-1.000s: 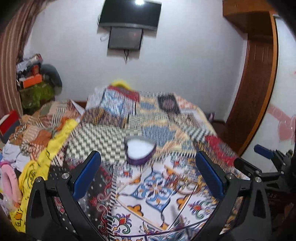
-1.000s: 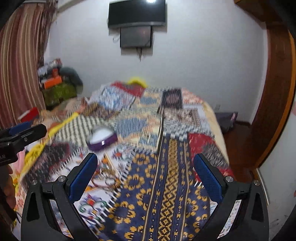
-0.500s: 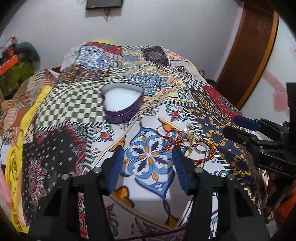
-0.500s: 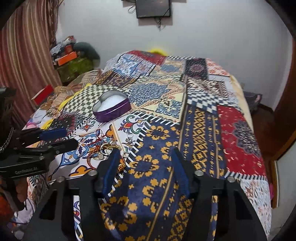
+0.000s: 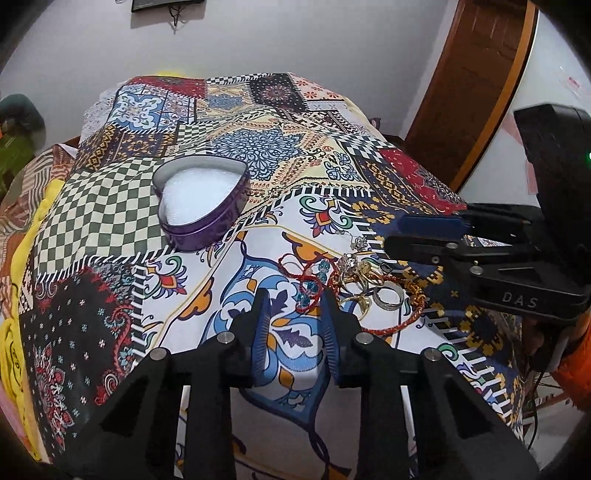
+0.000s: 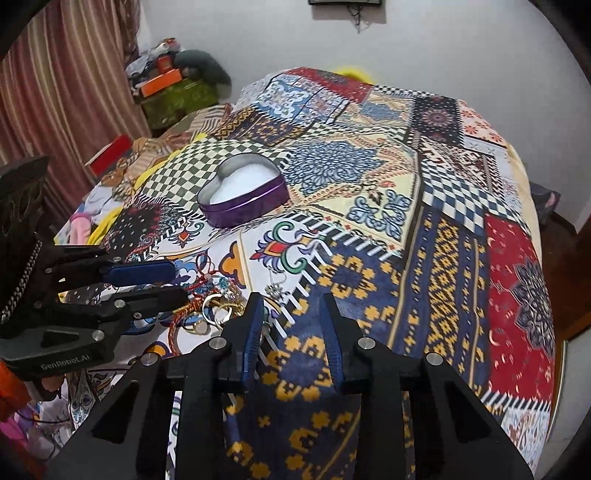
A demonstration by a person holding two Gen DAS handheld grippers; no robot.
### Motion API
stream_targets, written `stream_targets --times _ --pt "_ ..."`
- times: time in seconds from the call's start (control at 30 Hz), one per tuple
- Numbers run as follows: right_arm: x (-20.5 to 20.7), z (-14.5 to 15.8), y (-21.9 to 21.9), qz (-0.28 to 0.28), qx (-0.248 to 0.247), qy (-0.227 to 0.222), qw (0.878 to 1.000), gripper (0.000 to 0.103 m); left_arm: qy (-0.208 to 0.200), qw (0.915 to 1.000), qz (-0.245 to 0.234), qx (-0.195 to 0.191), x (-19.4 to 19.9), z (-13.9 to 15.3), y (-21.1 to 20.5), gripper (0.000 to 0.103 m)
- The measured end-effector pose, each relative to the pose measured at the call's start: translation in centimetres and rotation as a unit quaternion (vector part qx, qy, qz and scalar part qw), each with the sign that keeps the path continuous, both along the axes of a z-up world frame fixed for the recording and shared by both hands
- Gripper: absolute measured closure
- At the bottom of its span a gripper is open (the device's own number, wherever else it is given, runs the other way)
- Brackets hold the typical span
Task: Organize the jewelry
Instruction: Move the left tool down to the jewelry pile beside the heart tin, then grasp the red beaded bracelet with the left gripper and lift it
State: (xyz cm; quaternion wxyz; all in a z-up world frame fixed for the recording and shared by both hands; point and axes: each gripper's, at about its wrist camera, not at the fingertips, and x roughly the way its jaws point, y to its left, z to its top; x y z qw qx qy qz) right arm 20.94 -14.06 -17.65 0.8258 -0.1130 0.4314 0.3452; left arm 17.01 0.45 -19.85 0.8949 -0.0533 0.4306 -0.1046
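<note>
- Two grippers hover low over the patchwork bedspread, both with jaws parted a modest gap and holding nothing.
- Left gripper points at the jewelry pile, its tips just short of the red cord.
- Right gripper sits just right of that tangle.
- Heart-shaped purple tin lies open farther back, well apart from the pile.

I'm working in a home bedroom. A bed spread with a patchwork-print bedsheet fills both views. On the far white wall hangs a flat television. A striped curtain hangs at far left above piled clothes and boxes, and a wooden door frame stands at right.
</note>
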Motion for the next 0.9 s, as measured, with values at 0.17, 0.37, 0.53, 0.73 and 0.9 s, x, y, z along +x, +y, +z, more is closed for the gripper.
stream_targets --times 0.17,0.37,0.53,0.73,0.9 --pt "0.7 -0.5 1.1 0.019 -0.014 0.004 1.0 0.079 0.0 1.0 -0.005 0.0 0.6 -0.3 0.0 0.076" --pt "0.9 -1.4 1.8 0.028 -0.03 0.004 0.999 0.088 -0.003 0.9999 -0.011 -0.004 1.0 -0.6 0.1 0.085" --pt "0.9 -1.5 2.1 0.029 -0.034 0.0 0.999 0.093 -0.003 0.9998 -0.017 -0.009 0.9 -0.7 0.1 0.097" --pt "0.9 -1.0 1.6 0.02 -0.024 -0.002 1.0 0.094 -0.015 0.9998 -0.015 -0.006 0.5 -0.2 0.1 0.097" --pt "0.7 0.3 0.9 0.011 -0.01 -0.013 1.0 0.094 -0.025 0.9996 -0.006 -0.014 0.3 0.9 0.6 0.097"
